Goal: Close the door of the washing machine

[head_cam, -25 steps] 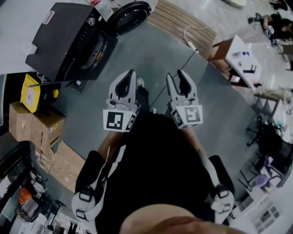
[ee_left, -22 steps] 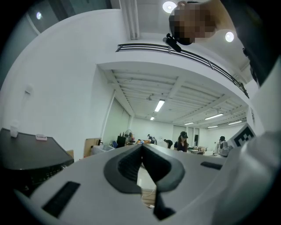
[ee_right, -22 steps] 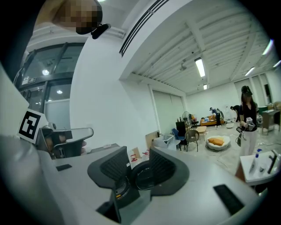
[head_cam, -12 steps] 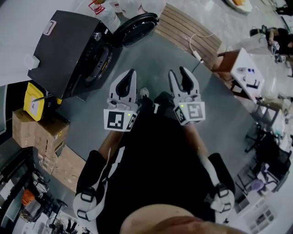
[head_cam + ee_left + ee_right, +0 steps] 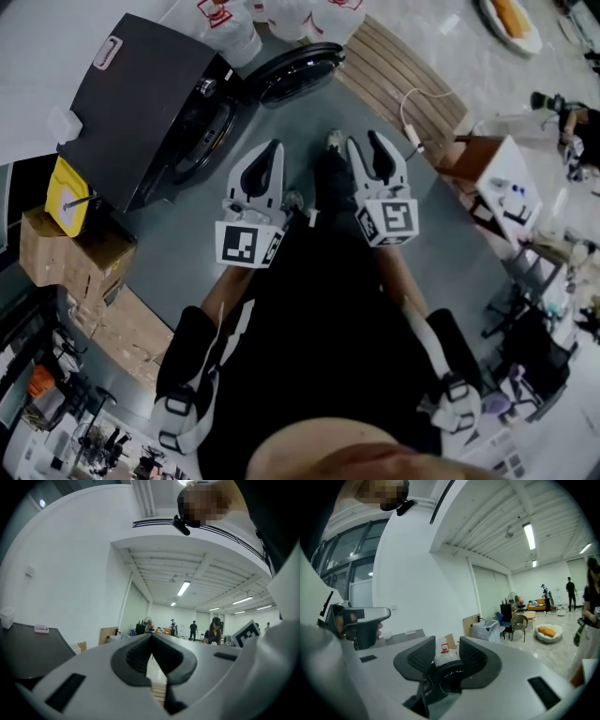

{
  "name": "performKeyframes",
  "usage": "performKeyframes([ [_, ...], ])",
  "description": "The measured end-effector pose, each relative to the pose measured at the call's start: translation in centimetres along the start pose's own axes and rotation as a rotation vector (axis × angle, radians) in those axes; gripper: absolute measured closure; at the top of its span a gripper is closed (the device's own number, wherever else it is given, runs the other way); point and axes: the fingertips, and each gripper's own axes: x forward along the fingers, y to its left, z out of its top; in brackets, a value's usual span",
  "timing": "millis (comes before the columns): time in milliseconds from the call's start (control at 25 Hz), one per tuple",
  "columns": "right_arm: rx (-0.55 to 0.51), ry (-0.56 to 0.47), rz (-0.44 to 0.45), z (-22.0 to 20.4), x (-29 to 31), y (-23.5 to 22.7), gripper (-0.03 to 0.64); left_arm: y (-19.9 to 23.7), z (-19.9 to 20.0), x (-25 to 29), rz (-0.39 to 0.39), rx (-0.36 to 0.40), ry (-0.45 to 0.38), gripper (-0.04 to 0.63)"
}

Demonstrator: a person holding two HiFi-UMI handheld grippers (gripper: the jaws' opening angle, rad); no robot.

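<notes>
The dark washing machine [image 5: 141,103] stands at the upper left of the head view. Its round door [image 5: 295,70] is swung open to the right of the drum. My left gripper [image 5: 274,146] is held up in front of me, shut and empty, a short way from the machine's front. My right gripper [image 5: 364,141] is beside it with its jaws a little apart, open and holding nothing. In the right gripper view the door [image 5: 450,679] shows through the gap of that gripper [image 5: 446,644]. The left gripper view has the left gripper [image 5: 151,637] pointing past the machine's top [image 5: 28,648].
White jugs [image 5: 272,14] stand behind the door. A slatted wooden bench [image 5: 403,61] and a cable with a plug strip [image 5: 412,141] lie to the right. Cardboard boxes [image 5: 66,253] with a yellow case [image 5: 67,197] sit left of the machine. A white table [image 5: 511,192] is far right.
The person has stepped towards the machine, so it and its door sit lower and nearer in the head view. Both grippers stay raised, their jaws unchanged.
</notes>
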Motion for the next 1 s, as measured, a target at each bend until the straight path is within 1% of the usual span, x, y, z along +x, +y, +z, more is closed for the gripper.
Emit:
performKeyframes([
  [160, -0.024, 0.051, 0.045, -0.6, 5.6, -3.7, 0.465, 1.4, -0.5, 5.1, 0.034, 0.011, 0.021, 0.589],
  [360, -0.047, 0.123, 0.097, 0.0, 12.6, -8.7, 0.465, 3.6, 0.0, 12.4, 0.086, -0.001, 0.039, 0.589],
  [440, -0.046, 0.15, 0.112, 0.1, 15.0, -10.5, 0.465, 4.0, 0.1, 15.1, 0.095, 0.009, 0.047, 0.589],
  [560, -0.072, 0.196, 0.147, -0.3, 18.4, -13.1, 0.465, 4.6, 0.2, 19.0, 0.117, -0.007, 0.047, 0.589],
  [680, -0.082, 0.234, 0.188, -0.8, 21.6, -15.1, 0.465, 5.0, -0.2, 22.3, 0.134, -0.007, 0.063, 0.589],
  [840, -0.118, 0.309, 0.259, -2.4, 25.1, -17.8, 0.466, 5.1, -0.5, 26.5, 0.171, -0.05, 0.06, 0.589],
  [1000, -0.173, 0.403, 0.341, -5.3, 29.1, -19.4, 0.468, 6.3, -2.0, 29.8, 0.2, -0.062, 0.09, 0.589],
])
